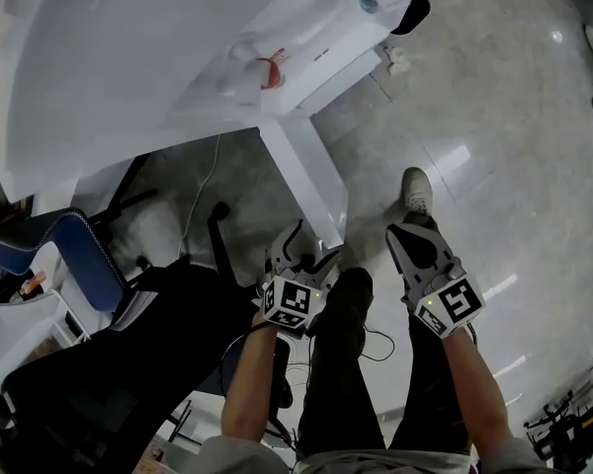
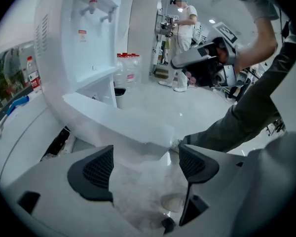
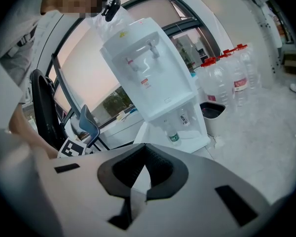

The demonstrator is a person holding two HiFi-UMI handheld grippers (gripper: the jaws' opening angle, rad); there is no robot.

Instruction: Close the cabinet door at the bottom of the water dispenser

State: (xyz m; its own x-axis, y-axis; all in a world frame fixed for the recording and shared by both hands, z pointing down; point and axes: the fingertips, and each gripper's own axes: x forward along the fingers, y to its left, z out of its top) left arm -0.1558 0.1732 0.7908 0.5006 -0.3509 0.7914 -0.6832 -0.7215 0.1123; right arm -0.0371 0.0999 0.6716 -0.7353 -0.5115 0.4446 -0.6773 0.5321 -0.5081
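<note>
Dispenser (image 3: pixel 148 68): upright, cabinet at base gaping.
Door (image 1: pixel 306 176): swung out from dispenser base, not yet closed; whole push left, by my reading.
Left claw (image 1: pixel 306 248): spread, empty, before dispenser near door's free edge.
Right claw (image 1: pixel 415 243): pressed together, empty, farther from dispenser.
Bottle (image 3: pixel 173 138): inside cabinet.
Sticker print unreadable.

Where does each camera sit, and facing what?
Head view: on the head, steeply down at the water dispenser; forearms, legs, left gripper and right gripper show.
Left gripper view: on that gripper, facing the open cabinet door; a trouser leg shows.
Right gripper view: on that gripper, facing the dispenser's front.
All share the dispenser.
</note>
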